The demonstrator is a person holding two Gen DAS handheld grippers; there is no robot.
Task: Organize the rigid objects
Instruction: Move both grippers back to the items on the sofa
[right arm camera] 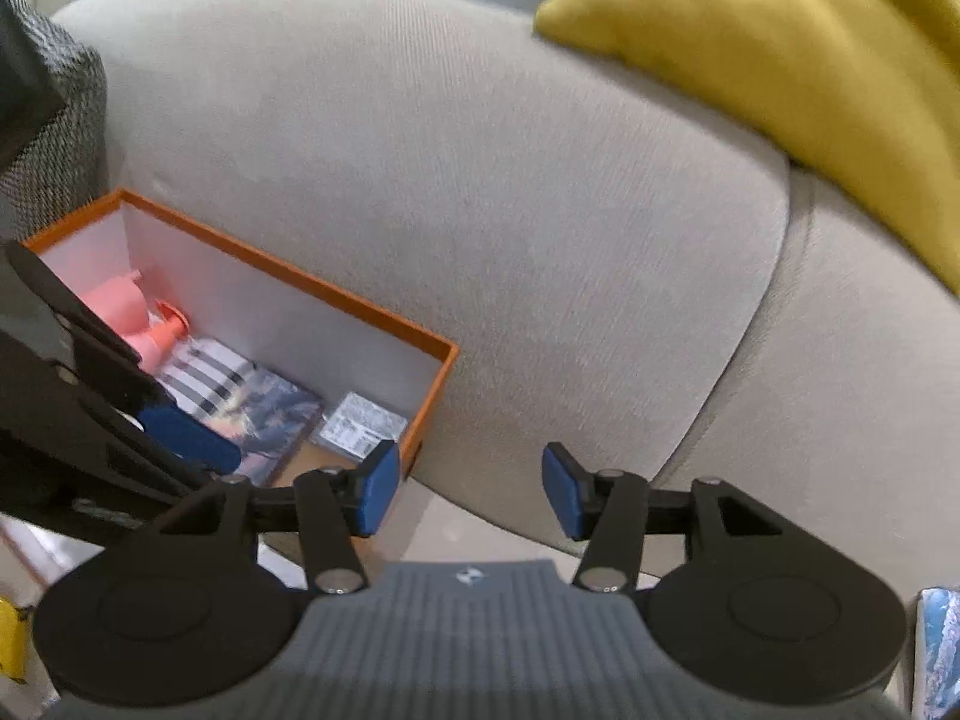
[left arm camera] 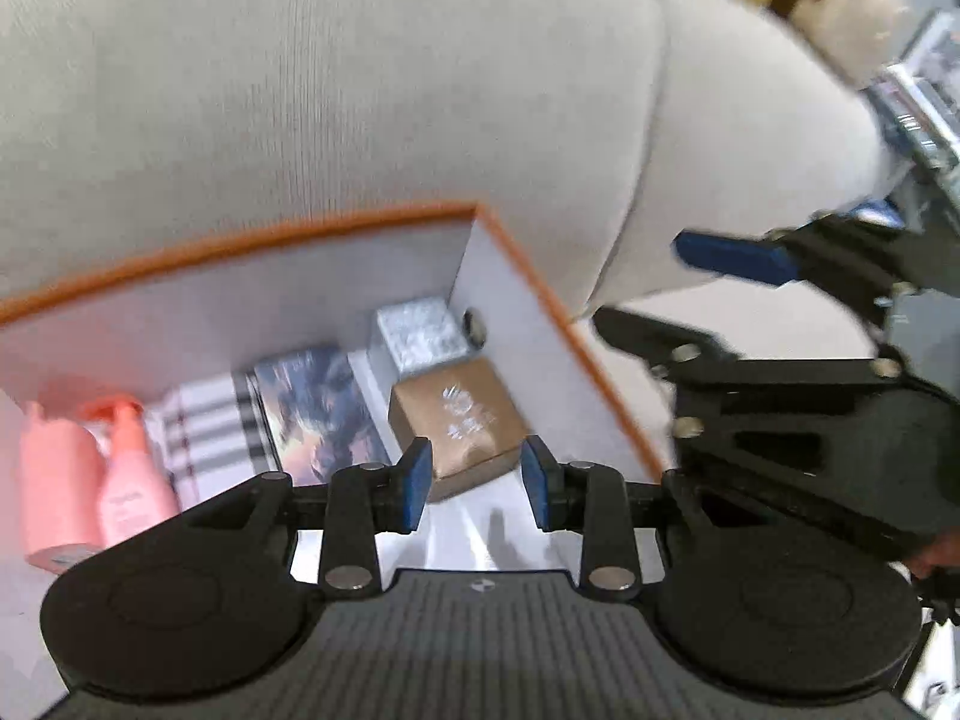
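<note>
An orange-rimmed white box (left arm camera: 516, 312) stands against the sofa; it also shows in the right wrist view (right arm camera: 288, 276). Inside lie a brown carton (left arm camera: 462, 420), a silver box (left arm camera: 420, 330), a picture-covered box (left arm camera: 312, 402), a striped box (left arm camera: 210, 426), a pink bottle (left arm camera: 129, 474) and a pink container (left arm camera: 51, 480). My left gripper (left arm camera: 477, 489) is open above the box, its jaws apart on either side of the brown carton, just above it. My right gripper (right arm camera: 471, 495) is open and empty beside the box's right end.
The beige sofa cushion (right arm camera: 480, 180) fills the background. A yellow pillow (right arm camera: 780, 42) lies on it at the upper right. A grey woven thing (right arm camera: 54, 138) stands at the left. A picture-covered item (right arm camera: 939, 648) shows at the lower right edge.
</note>
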